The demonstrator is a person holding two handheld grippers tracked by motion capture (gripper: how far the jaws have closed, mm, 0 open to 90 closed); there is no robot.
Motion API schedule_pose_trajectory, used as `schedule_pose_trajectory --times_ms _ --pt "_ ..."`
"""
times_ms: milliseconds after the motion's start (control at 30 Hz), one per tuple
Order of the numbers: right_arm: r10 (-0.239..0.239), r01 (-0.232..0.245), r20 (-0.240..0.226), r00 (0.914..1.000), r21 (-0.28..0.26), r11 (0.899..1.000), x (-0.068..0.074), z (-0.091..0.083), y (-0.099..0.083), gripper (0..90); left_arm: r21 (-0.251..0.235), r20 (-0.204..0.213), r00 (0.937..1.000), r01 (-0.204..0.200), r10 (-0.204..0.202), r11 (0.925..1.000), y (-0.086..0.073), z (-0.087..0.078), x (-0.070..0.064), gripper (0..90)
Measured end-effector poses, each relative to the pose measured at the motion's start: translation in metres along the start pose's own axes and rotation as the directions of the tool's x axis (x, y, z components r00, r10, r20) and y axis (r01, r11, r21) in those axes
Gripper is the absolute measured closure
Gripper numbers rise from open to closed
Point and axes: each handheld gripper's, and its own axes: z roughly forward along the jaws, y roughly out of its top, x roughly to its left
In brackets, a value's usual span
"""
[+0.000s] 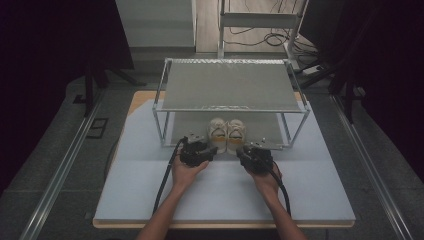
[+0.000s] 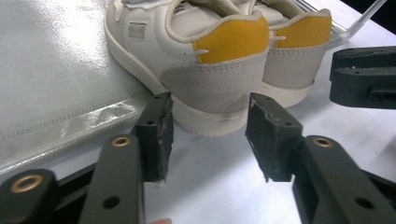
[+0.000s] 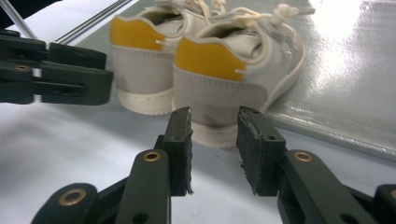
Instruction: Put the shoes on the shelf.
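Your left tool [image 2: 209,135] and right tool [image 3: 215,140] both sit at the heels of the pair of sneakers [image 1: 226,134], each lined up on its own shoe. Jaws spread on both, nothing gripped yet.

Shoe location: the pair stands side by side, toes pointing in under the rack [image 1: 230,107], on its grey lower shelf [image 2: 56,70], heels hanging out over the shelf's front edge toward you. Upper shelf is bare.

Left gripper view: left sneaker [image 2: 201,60] heel sits between the jaws, the left pad just about touching the sole edge, the right pad apart from it. Right gripper view: right sneaker [image 3: 233,70] heel is just beyond the jaw tips, centred in the gap.

Status, my read: approach is done, grasp not started. Can't say from this whether the shoes are going in or coming out of the rack. Left to do: close each tool on its heel counter, then move the pair.

Watch the soft heel collar; grip lower, near the sole.
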Motion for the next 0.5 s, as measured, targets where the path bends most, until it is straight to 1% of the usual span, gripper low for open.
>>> schedule_pose_trajectory --times_ms 100,133,200,400,500 --pt "-0.008 0.008 0.016 0.9998 0.001 1.0 0.0041 0.0035 0.0021 67.8 0.005 -0.009 0.9999 -0.01 0.01 0.9999 0.0025 0.0031 -0.0036 56.5" --pt "-0.007 0.007 0.015 0.9999 0.005 1.0 0.0046 0.0043 0.0027 67.9 0.007 -0.017 0.9996 -0.021 0.022 0.9997 0.0039 0.004 -0.0051 56.9" --pt "-0.009 0.009 0.026 0.9996 0.006 1.0 0.0059 0.0061 0.0044 68.4 0.01 -0.029 0.9992 -0.025 0.026 0.9996 0.0055 0.0045 -0.0072 56.4" --pt "-0.009 0.009 0.038 0.9992 0.003 1.0 0.0061 0.0063 0.0041 69.0 0.011 -0.033 0.9993 -0.018 0.019 0.9998 0.0059 0.0051 -0.0076 55.8" --pt "-0.007 0.007 0.044 0.999 -0.002 1.0 0.0062 0.0063 0.0037 68.4 0.012 -0.043 0.9987 -0.028 0.029 0.9995 0.0066 0.006 -0.0085 54.7"
